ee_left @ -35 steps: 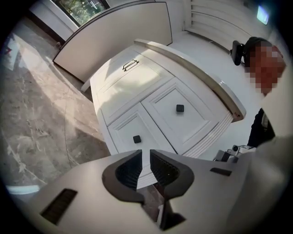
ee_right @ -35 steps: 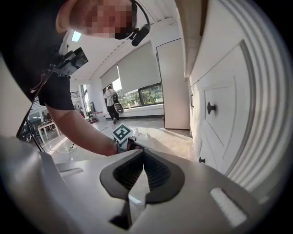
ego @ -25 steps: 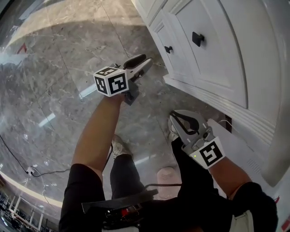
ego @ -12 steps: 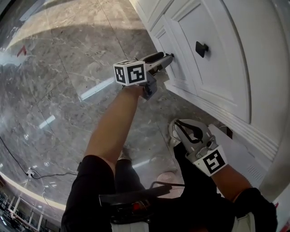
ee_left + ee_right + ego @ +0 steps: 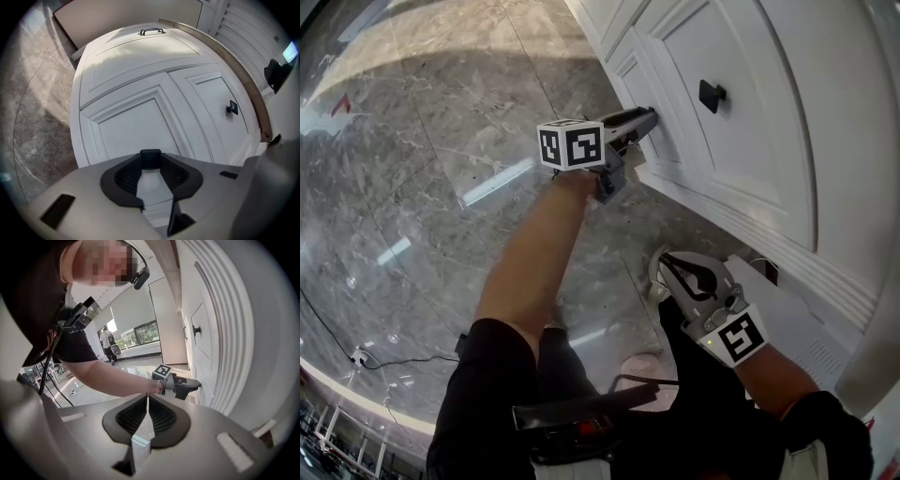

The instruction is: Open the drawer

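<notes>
The left gripper [image 5: 647, 116] reached level across to the white cabinet [image 5: 787, 141], its tips at the front of the drawer [image 5: 639, 77]. A second earlier it had hung over the marble floor [image 5: 441, 141], short of the cabinet and clear of any handle. Half a second earlier it was already at the drawer, and since then it had hardly shifted.

In the left gripper view, the small black knob [image 5: 150, 158] stood between the tips of the jaws. The jaws had just been closing, and their pads [image 5: 132, 174] now lay against the knob's two sides. The drawer front sat flush with the panels beside it, not yet pulled out. A second black knob [image 5: 711, 95] was on the larger panel to the right, well apart from the gripper.

The right gripper [image 5: 661, 265] was low by the person's leg, near the cabinet's base and pointing somewhat downward, about where it had been a second before. In its own view the jaws were pressed together with nothing between them. Beyond them the left arm stretched toward the cabinet.
</notes>
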